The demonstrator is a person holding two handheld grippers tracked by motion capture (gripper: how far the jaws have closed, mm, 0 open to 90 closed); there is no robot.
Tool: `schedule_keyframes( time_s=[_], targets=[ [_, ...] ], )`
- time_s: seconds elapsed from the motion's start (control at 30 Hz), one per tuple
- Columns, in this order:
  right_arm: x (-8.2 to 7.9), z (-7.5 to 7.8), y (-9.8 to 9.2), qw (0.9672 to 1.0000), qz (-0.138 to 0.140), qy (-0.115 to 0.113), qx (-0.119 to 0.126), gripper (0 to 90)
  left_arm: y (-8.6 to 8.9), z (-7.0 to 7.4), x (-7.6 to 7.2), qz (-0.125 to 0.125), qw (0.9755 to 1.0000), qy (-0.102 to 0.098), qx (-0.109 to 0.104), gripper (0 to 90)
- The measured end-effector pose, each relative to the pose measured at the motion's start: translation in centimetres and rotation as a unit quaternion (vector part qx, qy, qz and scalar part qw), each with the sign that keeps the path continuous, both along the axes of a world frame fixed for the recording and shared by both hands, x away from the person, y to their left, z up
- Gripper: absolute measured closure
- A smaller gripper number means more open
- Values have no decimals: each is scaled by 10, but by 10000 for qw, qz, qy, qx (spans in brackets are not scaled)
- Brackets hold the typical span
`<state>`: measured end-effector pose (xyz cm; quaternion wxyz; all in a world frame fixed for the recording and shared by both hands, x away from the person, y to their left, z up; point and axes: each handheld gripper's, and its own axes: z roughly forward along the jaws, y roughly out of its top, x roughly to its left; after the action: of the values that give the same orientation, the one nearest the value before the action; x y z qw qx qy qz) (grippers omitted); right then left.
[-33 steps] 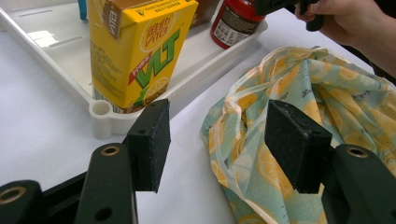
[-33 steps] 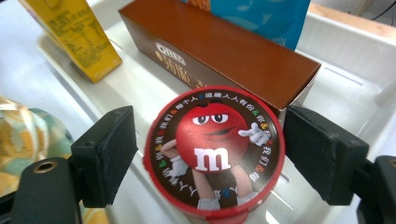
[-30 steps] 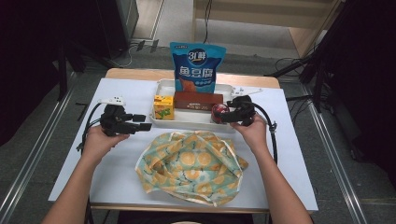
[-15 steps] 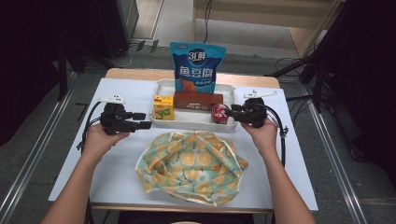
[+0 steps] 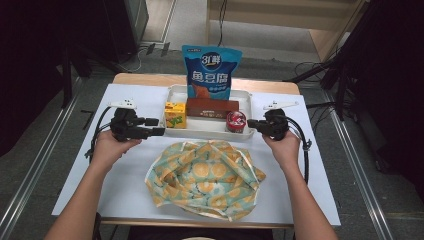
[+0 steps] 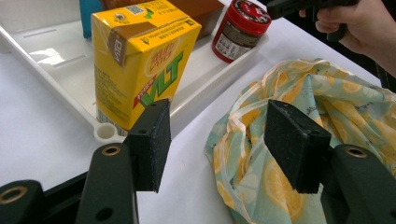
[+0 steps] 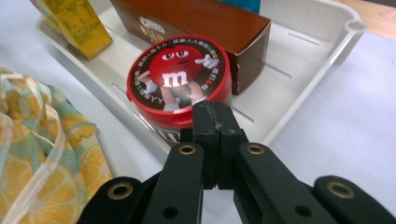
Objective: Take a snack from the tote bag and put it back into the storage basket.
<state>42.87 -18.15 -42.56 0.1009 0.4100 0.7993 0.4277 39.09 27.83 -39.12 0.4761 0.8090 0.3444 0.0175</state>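
**Grippers held at either end of the snack tray**

A white plastic tray (image 5: 202,131) is seen at the table's far middle, a round red candy tin (image 7: 180,81) at its right end. The right gripper (image 7: 217,123), jaws pressed together, is held just beside the tin. The left gripper (image 6: 219,140), jaws apart, is held near a yellow drink carton (image 6: 140,56). A crumpled lemon-print bag (image 5: 205,175) lies nearer.

A tray (image 5: 207,131) sits at the middle of the table (image 5: 70,165), toward its far side. In the tray, a juice carton (image 5: 175,114) stands at the left end, a long box (image 5: 212,107) lies in the middle, and a round tin (image 5: 236,121) sits at the right end. A snack bag (image 5: 211,71) stands behind the box. A cloth bag (image 5: 205,176) lies on the table just before the tray.
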Motion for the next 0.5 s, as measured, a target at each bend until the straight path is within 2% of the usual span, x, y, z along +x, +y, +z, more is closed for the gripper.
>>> schedule_keyframes(
  time_s=[0.2, 0.5],
  targets=[
    [-2, -4, 4, 9999, 43, 15, -106, 900, -1, -2, 2, 4, 10000, 5, -13, 417],
    [-5, -3, 11, 9997, 177, 36, -137, 900, -2, -3, 2, 16, 10000, 32, 13, 418]
  ],
)
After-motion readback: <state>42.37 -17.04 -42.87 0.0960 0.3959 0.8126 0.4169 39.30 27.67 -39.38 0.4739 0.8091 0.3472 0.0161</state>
